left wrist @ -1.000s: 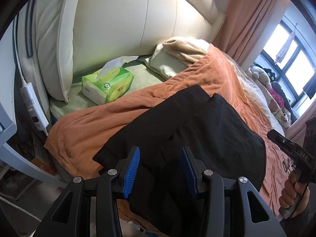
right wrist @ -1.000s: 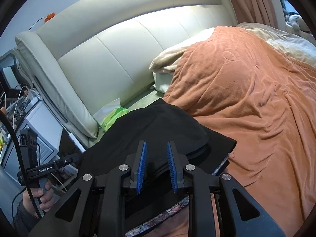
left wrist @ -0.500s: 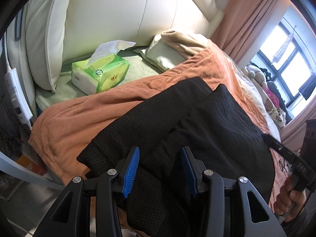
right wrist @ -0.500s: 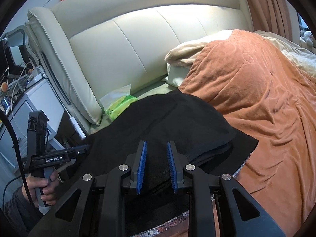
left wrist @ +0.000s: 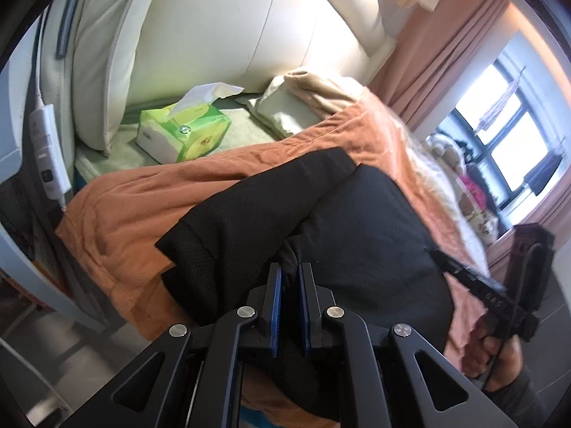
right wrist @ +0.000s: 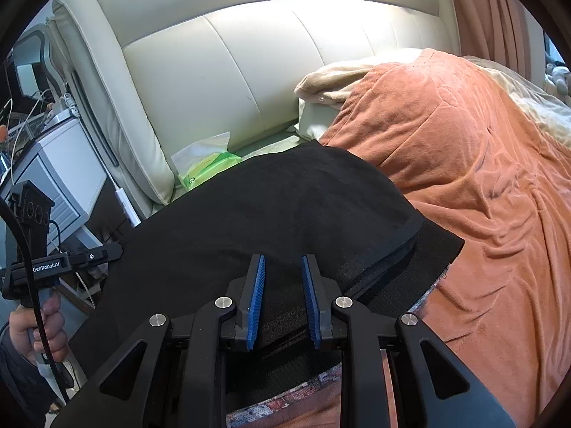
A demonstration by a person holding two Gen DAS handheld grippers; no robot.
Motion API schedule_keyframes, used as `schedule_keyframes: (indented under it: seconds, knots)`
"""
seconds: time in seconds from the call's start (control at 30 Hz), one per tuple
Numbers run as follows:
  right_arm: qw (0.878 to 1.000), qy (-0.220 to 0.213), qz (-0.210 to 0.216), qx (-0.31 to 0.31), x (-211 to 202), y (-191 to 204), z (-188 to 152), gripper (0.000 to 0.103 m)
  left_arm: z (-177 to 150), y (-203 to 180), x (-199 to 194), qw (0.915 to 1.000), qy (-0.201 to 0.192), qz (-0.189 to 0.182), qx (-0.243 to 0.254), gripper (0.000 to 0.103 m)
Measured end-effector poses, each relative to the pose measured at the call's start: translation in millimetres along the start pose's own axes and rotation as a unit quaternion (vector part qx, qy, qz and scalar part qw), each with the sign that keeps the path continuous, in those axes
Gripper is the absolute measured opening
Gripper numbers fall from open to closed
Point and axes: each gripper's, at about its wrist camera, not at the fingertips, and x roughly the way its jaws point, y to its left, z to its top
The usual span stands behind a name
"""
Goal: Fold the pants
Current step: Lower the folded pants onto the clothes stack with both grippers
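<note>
The left claw (left wrist: 289,303) is closing right now, its blue pads (left wrist: 275,306) pinching in on a bunched edge of the black pants (left wrist: 357,235); a moment ago those jaws were standing well apart over the same fabric, so this is the grasp being taken. The pads are pressing a ridge of cloth between them. The right claw (right wrist: 283,297) is keeping the same narrow gap as before, with the waistband edge of the pants (right wrist: 285,214) lying between its pads; whether they are actually gripping the cloth, I cannot tell. Both claws have also been sinking toward the bed. As a judgement, with the left side now pinched, the next fold can be lifted and carried over.

The pants are lying partly folded on the orange blanket (left wrist: 150,199) at the near edge of the bed, just short of the cream headboard (right wrist: 249,71).

Counting: one pair of pants, two claws, two hands on their handles, one orange blanket, one green tissue box (left wrist: 183,132), one white corded remote (left wrist: 48,153) hanging at the bedside.
</note>
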Motion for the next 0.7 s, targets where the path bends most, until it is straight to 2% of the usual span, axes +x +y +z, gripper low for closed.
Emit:
schedule_keyframes:
  seconds: [0.07,0.2,0.43,0.7]
  knots:
    - [1.000,0.002,-0.010,-0.012,-2.9,3.4,-3.1,0.019,-1.2,-3.2,-1.7,0.9998,0.005,0.019,0.000,0.013]
    - [0.999,0.009,-0.021,-0.042,-16.3,8.9,-9.9,0.019,-2.2,-17.9,-17.9,0.9990,-0.016,0.035,0.024,0.014]
    - [1.000,-0.014,-0.003,-0.028,-41.7,3.8,-8.2,0.019,-6.6,-62.4,-34.6,0.9977,-0.037,0.005,0.057,0.017]
    - [0.998,-0.043,0.016,-0.032,-47.4,10.6,-7.0,0.019,-21.3,-91.1,-18.3,0.9978,-0.027,-0.013,0.059,0.017]
